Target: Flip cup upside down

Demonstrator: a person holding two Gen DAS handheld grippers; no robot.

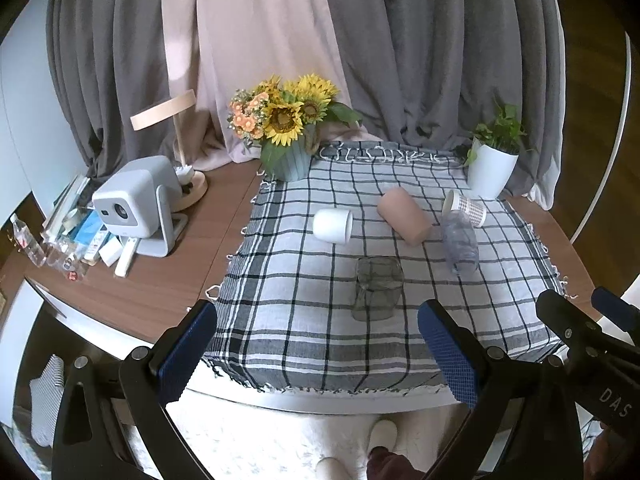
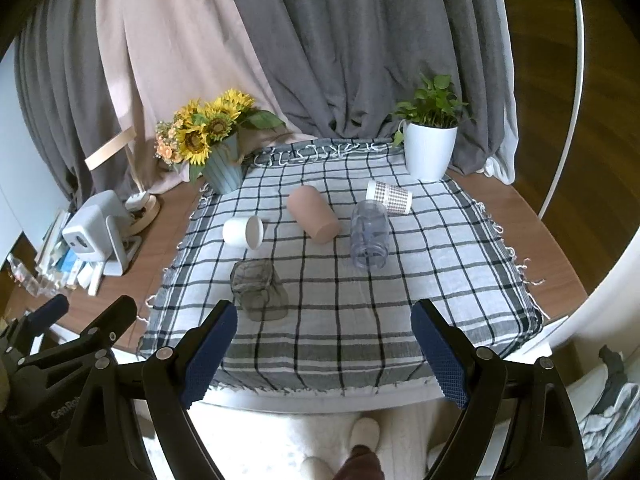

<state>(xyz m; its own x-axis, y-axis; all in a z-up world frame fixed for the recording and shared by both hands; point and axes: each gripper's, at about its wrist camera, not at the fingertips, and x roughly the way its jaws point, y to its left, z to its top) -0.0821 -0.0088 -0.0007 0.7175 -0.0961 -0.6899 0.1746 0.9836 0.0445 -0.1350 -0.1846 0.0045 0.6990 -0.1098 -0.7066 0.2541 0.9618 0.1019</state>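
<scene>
Several cups lie on their sides on the checked cloth (image 1: 304, 332): a white cup (image 1: 333, 225) (image 2: 243, 232), a pink cup (image 1: 404, 215) (image 2: 314, 214), a patterned paper cup (image 1: 464, 207) (image 2: 389, 197), a clear plastic cup (image 1: 460, 246) (image 2: 369, 236) and a smoky glass cup (image 1: 377, 288) (image 2: 259, 289) nearest the front. My left gripper (image 1: 316, 354) is open and empty, above the table's front edge. My right gripper (image 2: 324, 354) is open and empty, also above the front edge. Each gripper shows at the other view's side.
A sunflower pot (image 1: 289, 159) (image 2: 224, 168) and a white plant pot (image 1: 491, 170) (image 2: 429, 154) stand at the cloth's back corners. A projector (image 1: 134, 204), a lamp (image 1: 182, 148) and clutter (image 1: 76, 236) sit at the left. Curtains hang behind.
</scene>
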